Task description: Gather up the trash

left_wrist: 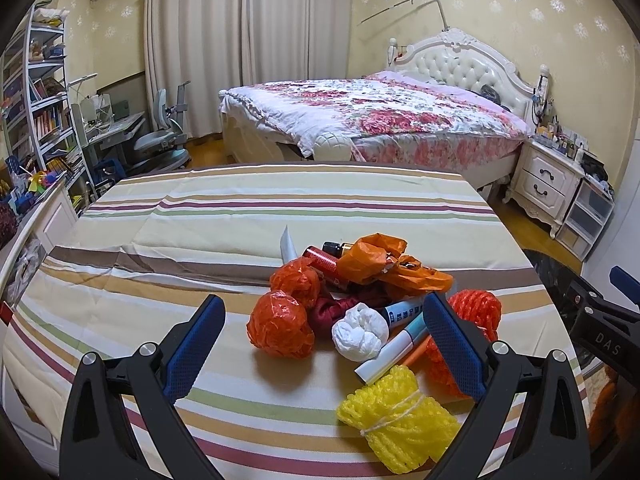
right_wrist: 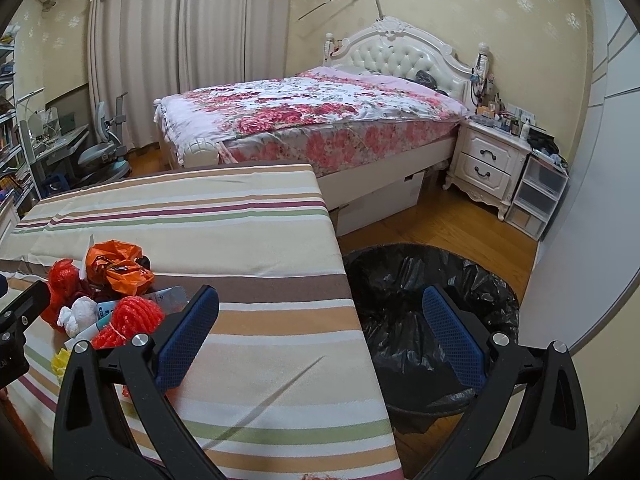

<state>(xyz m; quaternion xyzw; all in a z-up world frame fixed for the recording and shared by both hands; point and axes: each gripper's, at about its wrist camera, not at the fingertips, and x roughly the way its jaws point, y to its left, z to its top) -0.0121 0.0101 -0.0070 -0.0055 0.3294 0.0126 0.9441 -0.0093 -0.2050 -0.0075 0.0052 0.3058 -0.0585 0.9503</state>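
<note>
A pile of trash lies on the striped table (left_wrist: pixel 200 216): orange plastic balls (left_wrist: pixel 280 326), a crumpled orange bag (left_wrist: pixel 376 264), a white paper wad (left_wrist: pixel 360 332), tubes and pens (left_wrist: pixel 394 350), a red foam net (left_wrist: pixel 476 312) and a yellow foam net (left_wrist: pixel 396 416). My left gripper (left_wrist: pixel 326 344) is open, its jaws spread either side of the pile. My right gripper (right_wrist: pixel 320 328) is open and empty over the table's right edge, beside the bin lined with a black bag (right_wrist: pixel 432 320). The pile shows at the left of the right wrist view (right_wrist: pixel 112 300).
A bed with a floral cover (left_wrist: pixel 380 120) stands behind the table, with a white nightstand (left_wrist: pixel 548 180) and plastic drawers (right_wrist: pixel 536 196) to its right. A desk, chair (left_wrist: pixel 160 136) and bookshelf (left_wrist: pixel 40 100) stand at left. The right gripper shows at the left view's right edge (left_wrist: pixel 600 320).
</note>
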